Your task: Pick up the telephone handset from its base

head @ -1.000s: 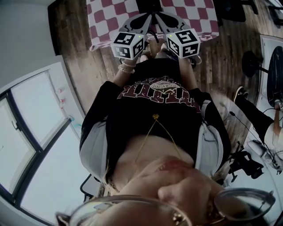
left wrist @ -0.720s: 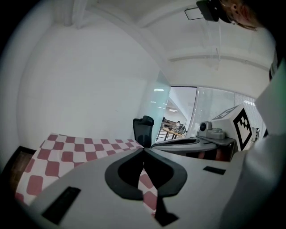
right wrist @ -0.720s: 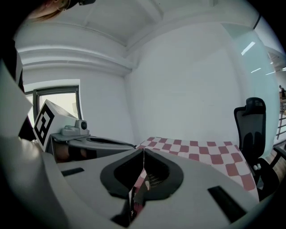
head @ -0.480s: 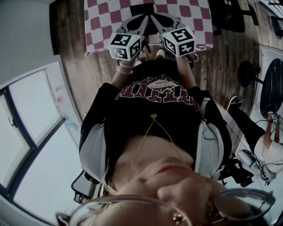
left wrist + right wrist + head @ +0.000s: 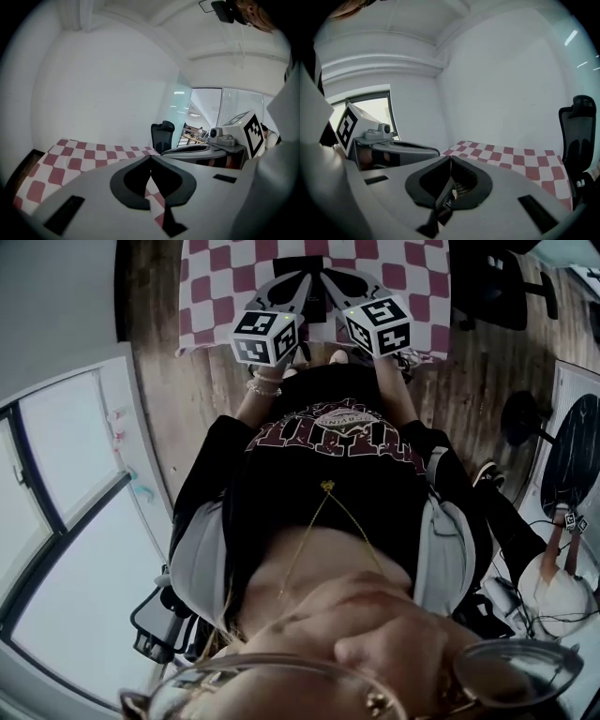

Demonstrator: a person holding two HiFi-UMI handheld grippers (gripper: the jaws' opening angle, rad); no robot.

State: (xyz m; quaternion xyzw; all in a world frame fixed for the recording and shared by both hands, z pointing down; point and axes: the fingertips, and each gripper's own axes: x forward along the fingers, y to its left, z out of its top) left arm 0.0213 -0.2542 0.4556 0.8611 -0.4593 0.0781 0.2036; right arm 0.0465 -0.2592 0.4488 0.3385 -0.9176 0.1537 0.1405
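- Nearest me I count two grippers, each carrying one marker cube: the left gripper (image 5: 305, 279) and the right gripper (image 5: 328, 277). They sit side by side at the near edge of the checkered table (image 5: 217, 282), with their noses angled in towards each other over the cloth.
- Both forearms reach forward to that table. One beaded bracelet (image 5: 266, 386) rides on the left wrist.
- In the left gripper view the jaws are clenched tip to tip, with nothing caught between them and only cloth beyond.
- The right gripper view shows the same: tips pressed together, nothing grasped.
- One dark block (image 5: 300, 261) lies on the table just past both noses. I take it for the telephone, but I cannot separate handset from base.
- One black office chair (image 5: 162, 133) stands just off the table's right side.
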